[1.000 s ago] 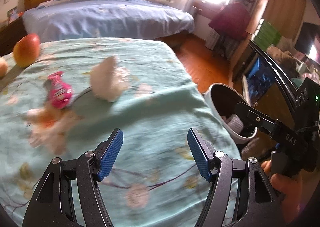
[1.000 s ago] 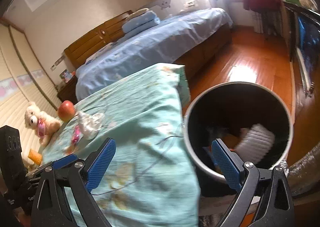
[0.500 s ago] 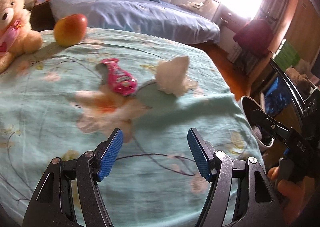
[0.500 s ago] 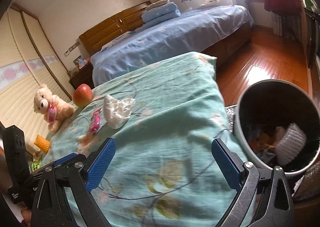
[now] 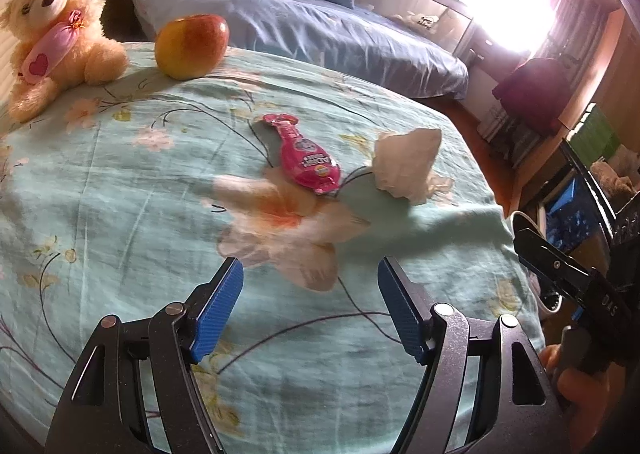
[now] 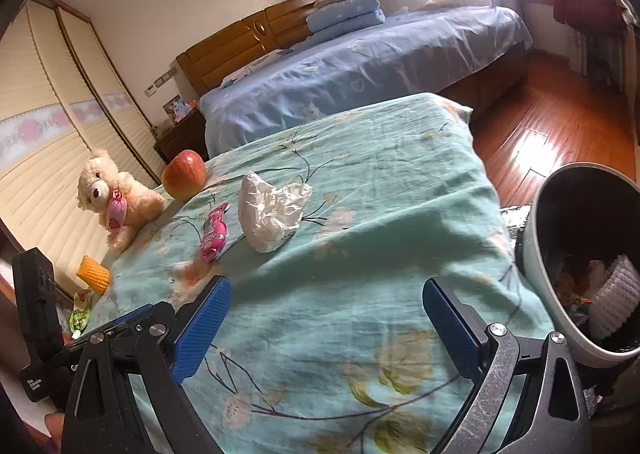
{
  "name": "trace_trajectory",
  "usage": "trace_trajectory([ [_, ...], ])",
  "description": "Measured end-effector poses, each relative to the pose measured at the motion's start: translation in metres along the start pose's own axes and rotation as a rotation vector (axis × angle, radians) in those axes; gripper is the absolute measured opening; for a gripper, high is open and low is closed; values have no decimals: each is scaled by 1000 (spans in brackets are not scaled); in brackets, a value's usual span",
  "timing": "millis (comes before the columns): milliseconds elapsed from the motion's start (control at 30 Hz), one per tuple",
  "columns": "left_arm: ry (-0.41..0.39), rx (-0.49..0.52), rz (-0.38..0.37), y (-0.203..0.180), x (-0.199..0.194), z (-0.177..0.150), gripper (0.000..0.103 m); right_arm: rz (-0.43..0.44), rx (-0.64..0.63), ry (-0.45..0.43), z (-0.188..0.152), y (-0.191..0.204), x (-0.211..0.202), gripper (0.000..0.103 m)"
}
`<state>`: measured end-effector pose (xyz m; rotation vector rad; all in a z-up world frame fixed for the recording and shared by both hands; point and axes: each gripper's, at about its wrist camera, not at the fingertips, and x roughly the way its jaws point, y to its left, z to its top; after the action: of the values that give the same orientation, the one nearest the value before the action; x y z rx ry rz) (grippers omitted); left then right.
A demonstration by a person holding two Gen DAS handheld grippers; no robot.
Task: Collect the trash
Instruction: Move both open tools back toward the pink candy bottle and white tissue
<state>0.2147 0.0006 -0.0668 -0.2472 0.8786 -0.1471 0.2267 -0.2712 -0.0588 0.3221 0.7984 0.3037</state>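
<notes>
My left gripper (image 5: pixel 310 308) hovers over the floral cloth (image 5: pixel 120 190), jaws opening with nothing between them. Ahead lie the pink wrapper (image 5: pixel 306 158) and, just right of it, the crumpled tissue (image 5: pixel 406 164). My right gripper (image 6: pixel 326 320) stands wide and empty; the trash bin (image 6: pixel 536 274) sits to its right.

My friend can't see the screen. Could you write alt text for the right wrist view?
A crumpled white paper wad and a pink candy wrapper lie on a teal floral bedspread, beyond the right gripper, its jaws open and empty. A dark round trash bin stands at right.
</notes>
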Motion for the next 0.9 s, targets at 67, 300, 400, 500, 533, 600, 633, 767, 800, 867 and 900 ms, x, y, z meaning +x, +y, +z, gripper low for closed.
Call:
trace_trajectory([
  [67, 5, 0, 3, 1, 2, 1, 71, 5, -6, 4, 1, 2, 3, 97],
  [300, 15, 15, 19, 0, 16, 12, 71, 17, -37, 25, 7, 10, 18, 97],
  [400, 17, 32, 31, -4, 25, 22, 71, 18, -30, 30, 11, 9, 22, 97],
  [500, 24, 43, 39, -7, 38, 35, 72, 17, -25, 32, 14, 7, 25, 97],
  [533, 29, 46, 38, -9, 42, 39, 72, 16, -25, 32, 15, 6, 26, 97],
  [600, 38, 62, 57, -11, 54, 48, 71, 15, -24, 32, 17, 6, 28, 97],
  [633, 42, 67, 67, -12, 58, 52, 71, 16, -22, 32, 18, 6, 29, 97],
  [767, 47, 92, 127, -11, 75, 61, 71, 22, -9, 36, 20, 5, 35, 97],
  [800, 44, 94, 134, -9, 75, 62, 71, 23, -7, 38, 21, 6, 36, 97],
  [867, 34, 82, 154, -2, 72, 63, 71, 27, -9, 39, 21, 7, 38, 97],
  [900, 31, 75, 158, 3, 70, 63, 71, 28, -12, 38, 22, 8, 38, 97],
])
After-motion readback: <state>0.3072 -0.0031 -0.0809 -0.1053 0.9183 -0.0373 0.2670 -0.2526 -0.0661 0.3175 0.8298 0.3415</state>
